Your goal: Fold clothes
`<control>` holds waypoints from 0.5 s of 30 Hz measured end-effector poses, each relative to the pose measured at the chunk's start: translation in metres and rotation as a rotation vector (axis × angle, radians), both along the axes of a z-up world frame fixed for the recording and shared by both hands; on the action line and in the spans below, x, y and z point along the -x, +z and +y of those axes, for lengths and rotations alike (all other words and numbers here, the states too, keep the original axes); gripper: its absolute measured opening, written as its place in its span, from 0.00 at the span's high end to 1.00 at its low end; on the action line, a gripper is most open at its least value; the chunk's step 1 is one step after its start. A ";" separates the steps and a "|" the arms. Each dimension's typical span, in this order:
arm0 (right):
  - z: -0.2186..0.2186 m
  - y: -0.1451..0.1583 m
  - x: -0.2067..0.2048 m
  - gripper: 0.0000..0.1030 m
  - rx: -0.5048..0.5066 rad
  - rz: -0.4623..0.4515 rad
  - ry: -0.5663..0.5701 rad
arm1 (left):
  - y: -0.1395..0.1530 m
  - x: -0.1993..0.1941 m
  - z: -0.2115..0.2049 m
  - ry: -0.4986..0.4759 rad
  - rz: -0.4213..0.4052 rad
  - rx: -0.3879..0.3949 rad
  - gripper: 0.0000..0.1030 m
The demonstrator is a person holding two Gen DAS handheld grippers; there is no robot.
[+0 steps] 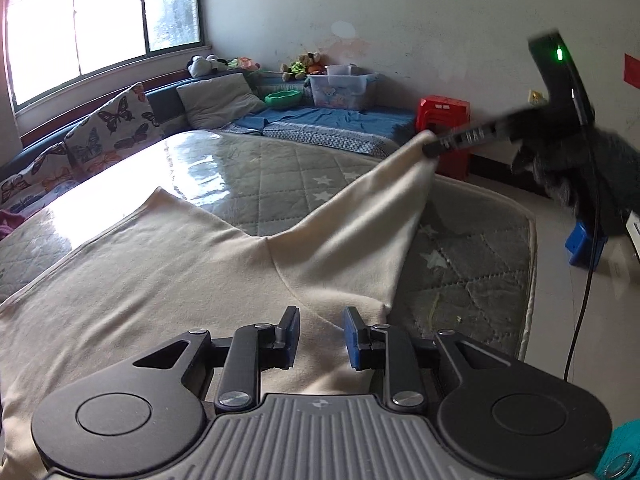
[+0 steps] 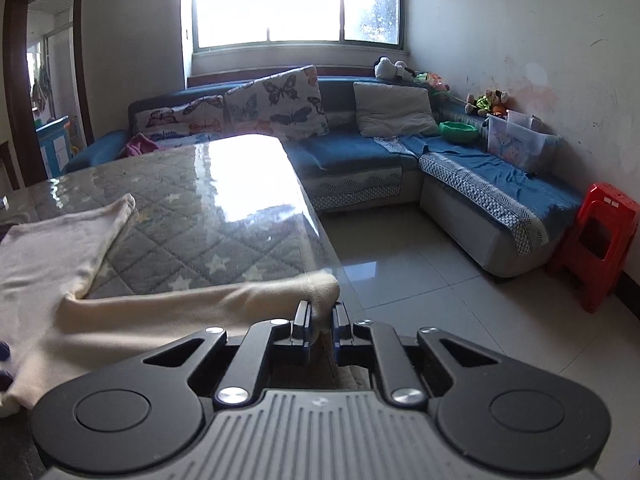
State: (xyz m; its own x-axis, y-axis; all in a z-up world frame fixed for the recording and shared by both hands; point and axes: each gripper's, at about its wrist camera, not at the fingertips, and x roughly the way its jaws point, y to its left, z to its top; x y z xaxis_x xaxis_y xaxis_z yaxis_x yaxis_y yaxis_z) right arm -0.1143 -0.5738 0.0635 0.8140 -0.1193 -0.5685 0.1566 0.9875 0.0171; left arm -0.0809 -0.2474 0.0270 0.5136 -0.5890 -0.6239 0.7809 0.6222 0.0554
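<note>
Right wrist: your right gripper (image 2: 320, 316) pinches sleeve (image 2: 260, 292); left gripper (image 1: 321, 330) spread. Risk: cuff slips if you tug.

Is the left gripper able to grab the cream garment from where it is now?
Probably yes. The left gripper is open right above the cream garment, with nothing between them. The right gripper already holds one sleeve lifted off to the side.

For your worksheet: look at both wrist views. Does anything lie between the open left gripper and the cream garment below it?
Nothing visible does. The left gripper hangs open directly over the cream garment, with bare cloth showing between its fingers. The right gripper already pinches a sleeve end.
</note>
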 end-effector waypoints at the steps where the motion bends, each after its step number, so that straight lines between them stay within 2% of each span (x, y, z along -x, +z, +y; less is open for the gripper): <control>1: 0.001 0.006 0.001 0.91 -0.001 -0.011 0.006 | -0.001 0.000 -0.001 0.002 -0.003 0.001 0.74; 4: 0.008 0.026 0.001 0.91 0.006 -0.049 0.038 | 0.000 0.000 0.000 0.013 -0.001 0.024 0.73; 6: 0.015 0.040 0.002 0.91 0.016 -0.075 0.064 | 0.004 0.001 0.006 0.023 -0.006 0.047 0.68; 9: 0.045 0.072 -0.001 0.92 0.066 -0.126 0.165 | 0.012 0.001 0.031 0.089 -0.015 0.080 0.63; 12: 0.079 0.095 -0.003 0.92 0.108 -0.164 0.270 | 0.019 0.001 0.055 0.156 -0.024 0.113 0.63; 15: 0.117 0.097 -0.006 0.92 0.125 -0.164 0.378 | 0.024 0.002 0.084 0.235 -0.031 0.141 0.59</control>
